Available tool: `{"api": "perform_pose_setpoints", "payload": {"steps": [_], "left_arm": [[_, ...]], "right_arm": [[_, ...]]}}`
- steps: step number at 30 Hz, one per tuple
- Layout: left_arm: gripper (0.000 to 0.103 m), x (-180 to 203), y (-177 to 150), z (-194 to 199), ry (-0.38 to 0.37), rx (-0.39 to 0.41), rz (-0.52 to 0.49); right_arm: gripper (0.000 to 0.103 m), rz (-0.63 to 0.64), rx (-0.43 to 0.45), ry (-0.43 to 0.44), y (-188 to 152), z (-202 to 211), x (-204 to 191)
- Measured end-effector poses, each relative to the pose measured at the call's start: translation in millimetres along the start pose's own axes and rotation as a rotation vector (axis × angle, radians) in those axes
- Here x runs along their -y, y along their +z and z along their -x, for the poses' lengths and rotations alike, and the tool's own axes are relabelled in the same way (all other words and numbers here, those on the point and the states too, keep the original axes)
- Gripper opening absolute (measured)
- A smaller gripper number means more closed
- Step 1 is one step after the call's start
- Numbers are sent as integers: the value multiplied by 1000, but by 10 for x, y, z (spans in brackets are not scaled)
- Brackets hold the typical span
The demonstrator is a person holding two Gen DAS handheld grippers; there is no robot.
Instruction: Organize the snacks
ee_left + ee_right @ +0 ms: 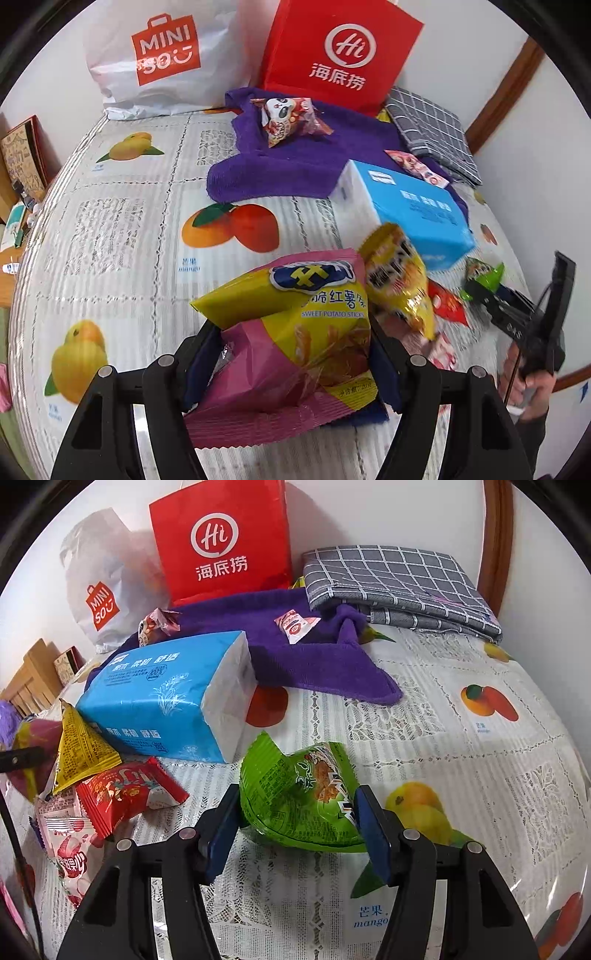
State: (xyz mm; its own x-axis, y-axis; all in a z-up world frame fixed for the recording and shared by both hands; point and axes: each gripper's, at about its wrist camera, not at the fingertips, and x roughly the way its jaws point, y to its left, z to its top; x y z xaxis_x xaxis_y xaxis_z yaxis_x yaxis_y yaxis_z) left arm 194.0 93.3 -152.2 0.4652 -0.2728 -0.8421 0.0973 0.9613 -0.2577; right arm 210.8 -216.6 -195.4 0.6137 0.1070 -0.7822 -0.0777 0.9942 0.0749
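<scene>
My left gripper is shut on a pink and yellow sweet potato sticks bag and holds it above the table. My right gripper is shut on a green snack bag; it also shows at the right of the left wrist view. A yellow snack bag, a red snack bag and a pink-white snack bag lie in a heap left of the right gripper. A panda snack bag and a small pink packet lie on a purple towel.
A blue tissue pack lies mid-table. A red paper bag and a white Miniso bag stand at the back wall. A folded grey checked cloth lies at the back right. The fruit-print tablecloth covers the table.
</scene>
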Motion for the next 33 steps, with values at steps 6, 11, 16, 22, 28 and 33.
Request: {"api": "perform_pose_setpoints", "payload": {"steps": [6, 11, 16, 22, 28, 33], "left_arm": [[71, 112, -60, 206, -20, 31, -29], [71, 236, -52, 380, -40, 65, -45], [71, 384, -44, 487, -78, 69, -55], [71, 549, 31, 664, -80, 100, -78], [71, 686, 102, 799, -82, 125, -93], [71, 777, 172, 910, -97, 159, -109]], "right_arm": [[59, -24, -4, -21, 24, 77, 20], [59, -29, 31, 21, 28, 374, -81], [59, -7, 75, 19, 55, 691, -188], [59, -10, 115, 15, 128, 996, -244], [59, 2, 147, 13, 208, 1240, -334], [59, 16, 175, 39, 296, 1417, -421]]}}
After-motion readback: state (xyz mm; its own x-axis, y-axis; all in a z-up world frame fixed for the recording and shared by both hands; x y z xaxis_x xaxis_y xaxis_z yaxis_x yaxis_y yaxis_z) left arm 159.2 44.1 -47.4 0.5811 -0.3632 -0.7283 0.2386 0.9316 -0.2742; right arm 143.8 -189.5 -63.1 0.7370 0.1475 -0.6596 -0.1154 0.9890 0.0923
